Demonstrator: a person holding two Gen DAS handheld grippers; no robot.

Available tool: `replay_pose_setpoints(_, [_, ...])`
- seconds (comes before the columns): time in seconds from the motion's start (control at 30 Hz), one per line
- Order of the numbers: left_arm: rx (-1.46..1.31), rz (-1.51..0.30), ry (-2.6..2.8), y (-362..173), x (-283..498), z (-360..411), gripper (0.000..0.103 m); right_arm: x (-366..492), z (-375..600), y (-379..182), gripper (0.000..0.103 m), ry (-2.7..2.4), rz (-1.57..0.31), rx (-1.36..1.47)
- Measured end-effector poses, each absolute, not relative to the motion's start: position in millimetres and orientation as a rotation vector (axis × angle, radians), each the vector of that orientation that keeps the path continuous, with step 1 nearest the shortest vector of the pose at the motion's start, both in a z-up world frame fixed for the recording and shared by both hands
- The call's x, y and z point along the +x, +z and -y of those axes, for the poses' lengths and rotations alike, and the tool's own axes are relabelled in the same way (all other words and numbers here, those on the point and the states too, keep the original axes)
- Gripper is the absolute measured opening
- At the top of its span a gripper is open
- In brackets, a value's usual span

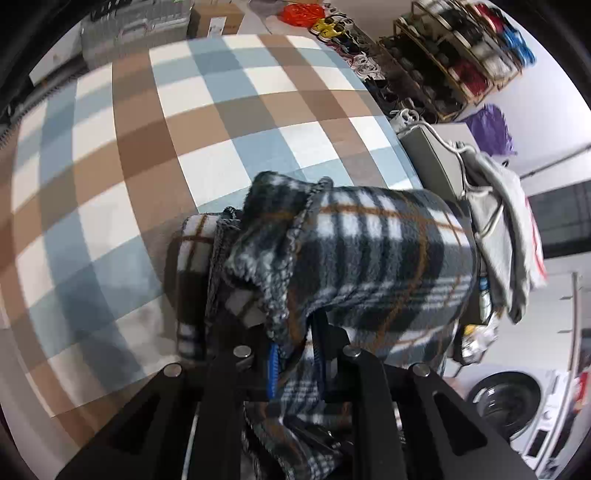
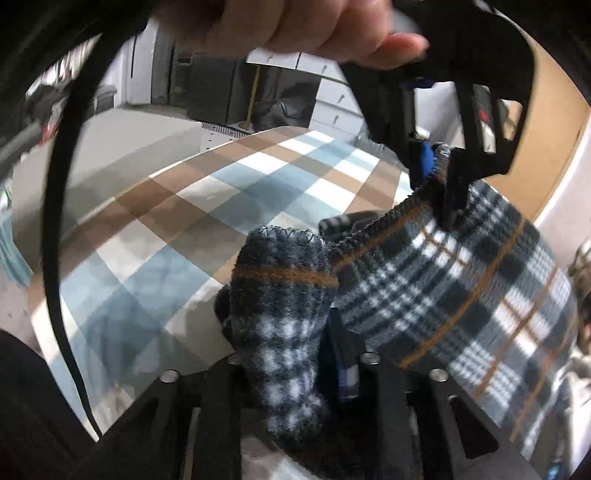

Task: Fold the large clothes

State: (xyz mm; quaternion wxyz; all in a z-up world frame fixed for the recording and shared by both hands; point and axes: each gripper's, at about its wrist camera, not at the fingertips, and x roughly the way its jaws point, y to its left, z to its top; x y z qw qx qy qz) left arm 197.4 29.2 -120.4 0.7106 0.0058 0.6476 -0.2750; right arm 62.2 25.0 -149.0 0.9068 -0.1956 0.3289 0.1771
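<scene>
Fleece (image 1: 369, 258) bunches nearest, pinched in both the left hand-held gripper (image 1: 295, 354) and right hand-held gripper (image 2: 332, 354), lifted off the tabletop (image 1: 147, 147) beyond, probably to spread it for folding.

The room is bright with soft, even light. A dark shadow lies on the checked cloth (image 1: 155, 184) under the plaid blanket (image 1: 369, 251). Both pictures bend at the round black edges. The hand (image 2: 314, 26) looks blurry.
</scene>
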Motion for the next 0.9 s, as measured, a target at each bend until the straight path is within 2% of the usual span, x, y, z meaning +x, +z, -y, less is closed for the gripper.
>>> replay_pose_setpoints(0.03, [-0.001, -1.433, -0.618, -123, 200, -29, 0.01, 61, -23, -146, 0.039, 0.385, -0.67, -0.382])
replay_pose_setpoints(0.1, [-0.039, -1.429, -0.639, -129, 204, -27, 0.01, 56, -15, -141, 0.079, 0.475, -0.692, -0.315])
replay_pose_setpoints(0.17, [-0.035, -1.417, -0.666, -133, 205, -22, 0.01, 45, -1, -133, 0.089, 0.555, -0.705, -0.236])
replay_pose_setpoints(0.27, [-0.009, -1.393, -0.688, -133, 205, -23, 0.013, 19, 32, -113, 0.091, 0.678, -0.697, -0.103])
replay_pose_setpoints(0.37, [-0.066, -1.391, -0.693, -138, 208, -30, 0.015, 7, 87, -94, 0.103, 0.701, -0.653, 0.168])
replay_pose_setpoints(0.5, [-0.023, -1.341, -0.67, -139, 204, -33, 0.03, 20, 152, -91, 0.103, 0.512, -0.611, 0.396])
replay_pose_setpoints(0.57, [-0.029, -1.331, -0.662, -136, 200, -36, 0.032, 39, 170, -99, 0.103, 0.424, -0.659, 0.472])
replay_pose_setpoints(0.67, [-0.024, -1.315, -0.638, -125, 189, -42, 0.034, 72, 167, -114, 0.103, 0.396, -0.791, 0.466])
replay_pose_setpoints(0.9, [0.077, -1.241, -0.604, -101, 125, -49, 0.035, 90, 126, -122, 0.103, 0.276, -0.858, 0.247])
